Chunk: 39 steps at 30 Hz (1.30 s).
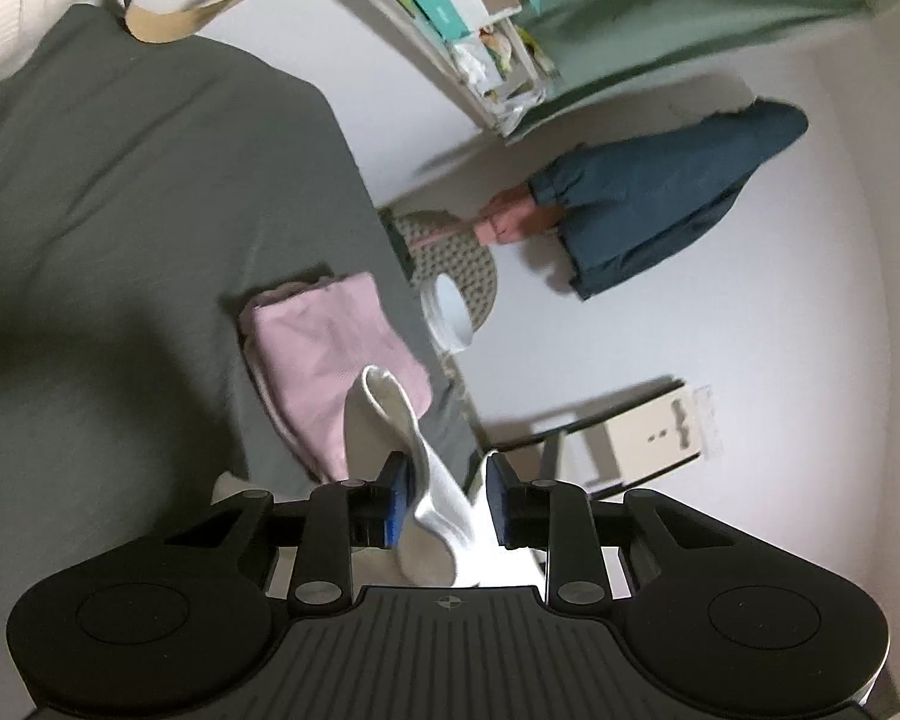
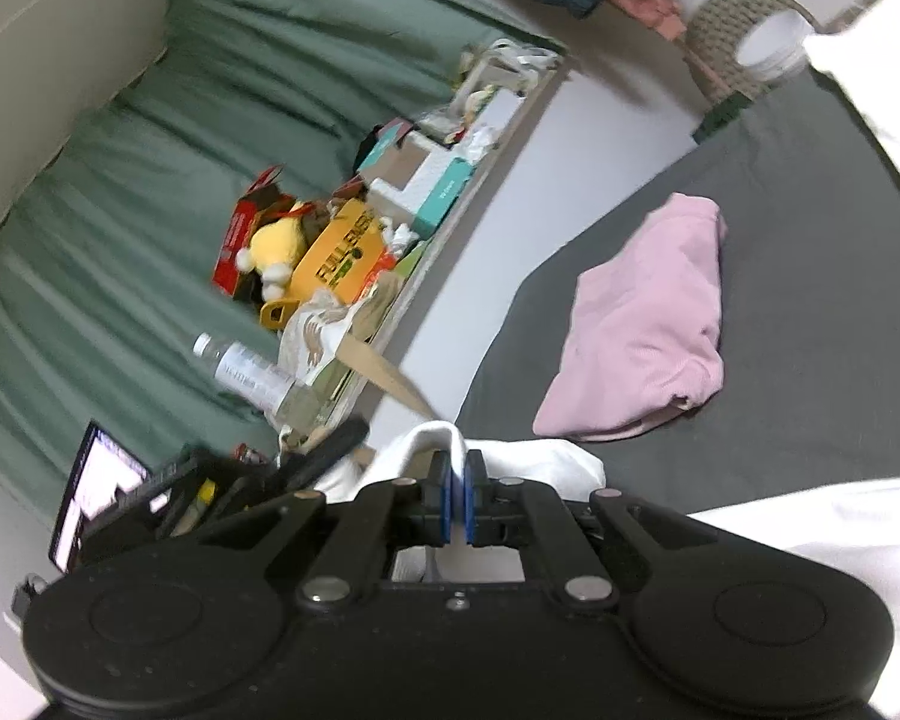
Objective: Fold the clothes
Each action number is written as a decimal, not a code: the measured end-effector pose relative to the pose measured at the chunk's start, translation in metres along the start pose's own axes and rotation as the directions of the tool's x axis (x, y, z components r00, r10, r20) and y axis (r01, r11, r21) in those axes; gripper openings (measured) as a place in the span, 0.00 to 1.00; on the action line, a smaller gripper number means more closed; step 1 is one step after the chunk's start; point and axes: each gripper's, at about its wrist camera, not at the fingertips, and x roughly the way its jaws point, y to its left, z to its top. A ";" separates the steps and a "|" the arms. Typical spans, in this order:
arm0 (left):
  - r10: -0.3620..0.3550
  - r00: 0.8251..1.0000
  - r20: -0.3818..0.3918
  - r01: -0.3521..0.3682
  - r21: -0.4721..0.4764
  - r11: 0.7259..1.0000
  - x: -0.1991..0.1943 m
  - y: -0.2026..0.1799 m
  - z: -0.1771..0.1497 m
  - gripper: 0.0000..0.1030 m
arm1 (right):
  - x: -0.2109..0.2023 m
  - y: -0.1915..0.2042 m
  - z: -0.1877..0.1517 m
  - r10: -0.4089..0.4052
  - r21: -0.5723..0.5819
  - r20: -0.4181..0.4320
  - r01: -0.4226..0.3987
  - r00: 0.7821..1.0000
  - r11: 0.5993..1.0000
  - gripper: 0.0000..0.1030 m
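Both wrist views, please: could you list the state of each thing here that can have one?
Left gripper: open, white garment between its fingers.
Right gripper: shut on the white garment.
White garment: lifted, unfolded.
Pink garment: folded, lying on the grey sheet.
Water bottle: lying on its side, capped.

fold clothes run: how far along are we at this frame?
Done: one pink garment lies folded on the grey bed cover.
In hand: a white garment; the right gripper is shut on it, and it hangs between the left gripper fingers, whose jaws stand apart.
Left: folding the white piece. No other unfolded clothes clearly show.
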 end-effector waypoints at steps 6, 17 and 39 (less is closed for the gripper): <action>-0.053 0.998 0.043 0.055 -0.056 0.997 -0.003 -0.001 -0.004 0.92 | 0.011 -0.041 -0.003 -0.175 0.205 -0.047 0.181 0.983 0.962 0.05; 0.248 0.956 -0.158 -0.251 0.007 0.968 0.026 0.005 -0.013 0.92 | 0.015 -0.044 -0.014 -0.404 -0.053 -0.081 0.401 0.911 0.914 0.30; 0.209 0.958 -0.197 -0.213 0.003 0.977 0.028 0.002 -0.014 0.92 | 0.021 0.052 -0.090 -0.316 -0.916 0.264 0.340 0.911 0.212 0.05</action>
